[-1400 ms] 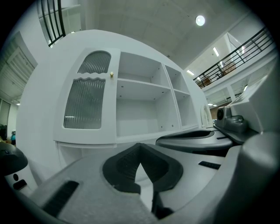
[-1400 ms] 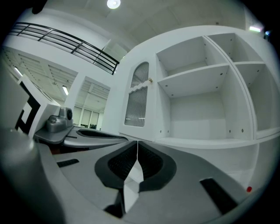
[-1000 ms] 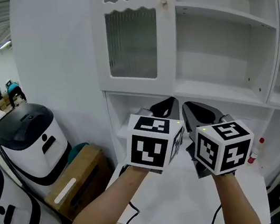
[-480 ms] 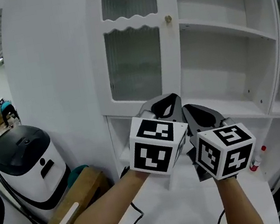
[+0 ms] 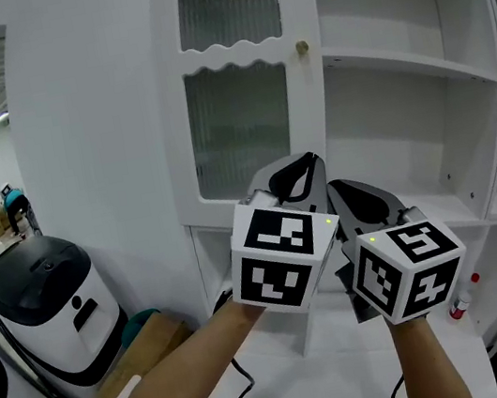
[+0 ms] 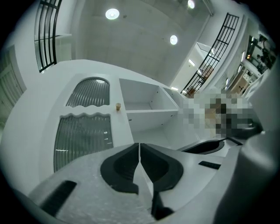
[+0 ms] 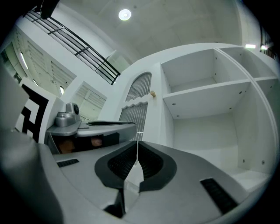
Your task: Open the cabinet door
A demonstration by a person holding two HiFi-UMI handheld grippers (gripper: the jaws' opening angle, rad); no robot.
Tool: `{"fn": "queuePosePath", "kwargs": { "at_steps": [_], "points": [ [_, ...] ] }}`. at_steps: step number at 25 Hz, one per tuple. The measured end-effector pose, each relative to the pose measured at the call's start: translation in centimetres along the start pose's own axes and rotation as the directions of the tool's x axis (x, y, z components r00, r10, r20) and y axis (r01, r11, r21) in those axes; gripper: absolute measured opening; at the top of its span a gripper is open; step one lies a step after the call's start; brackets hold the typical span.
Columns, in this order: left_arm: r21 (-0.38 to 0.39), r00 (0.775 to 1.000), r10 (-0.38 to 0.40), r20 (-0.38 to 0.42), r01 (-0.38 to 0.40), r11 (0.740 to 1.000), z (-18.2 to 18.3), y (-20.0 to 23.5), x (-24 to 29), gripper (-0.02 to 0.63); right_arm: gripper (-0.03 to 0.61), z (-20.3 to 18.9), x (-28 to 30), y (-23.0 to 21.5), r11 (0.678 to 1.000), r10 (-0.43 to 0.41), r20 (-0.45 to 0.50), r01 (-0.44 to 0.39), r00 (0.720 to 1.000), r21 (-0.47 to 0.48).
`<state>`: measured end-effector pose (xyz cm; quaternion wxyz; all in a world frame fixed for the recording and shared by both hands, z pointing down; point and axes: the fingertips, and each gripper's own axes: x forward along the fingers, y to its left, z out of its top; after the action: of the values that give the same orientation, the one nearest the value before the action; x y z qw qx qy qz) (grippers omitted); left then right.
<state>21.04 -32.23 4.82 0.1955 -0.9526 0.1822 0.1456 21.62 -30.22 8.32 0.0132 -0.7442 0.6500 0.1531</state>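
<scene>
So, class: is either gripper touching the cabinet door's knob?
No, the left gripper and right gripper are below the knob, clear of it.

White counter [image 5: 310,375], small bottle [image 5: 457,302] on it

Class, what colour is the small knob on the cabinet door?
Brassy gold: the knob stands out against the white cabinet door. The head view shows it best.

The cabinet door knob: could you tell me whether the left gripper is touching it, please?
Apart. The left gripper view shows the left gripper with its jaws together and empty, and a clear gap between its tips and the knob above.
</scene>
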Motion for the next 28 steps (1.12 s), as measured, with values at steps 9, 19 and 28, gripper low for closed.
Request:
{"fn": "queuePosePath", "kwargs": {
  "at_steps": [9,19,28],
  "points": [
    [0.056,0.995,0.093,0.038,-0.095,0.994,1.7,1.6,3.0,0.005,0.023,2.4,1.5,-2.2,0.997,0.074,0.057,-0.073,0.996,-0.023],
    [0.093,0.981,0.178,0.079,-0.185,0.978,3.8,3.8,5.3,0.020,0.023,2.8,3.9,-2.6,0.985,0.174,0.083,-0.173,0.981,-0.028],
    [0.106,0.964,0.229,0.137,-0.244,0.964,6.1,5.4,7.2,0.058,0.023,3.4,4.3,-3.5,0.977,0.213,0.111,-0.210,0.971,-0.036]
  ]
}}
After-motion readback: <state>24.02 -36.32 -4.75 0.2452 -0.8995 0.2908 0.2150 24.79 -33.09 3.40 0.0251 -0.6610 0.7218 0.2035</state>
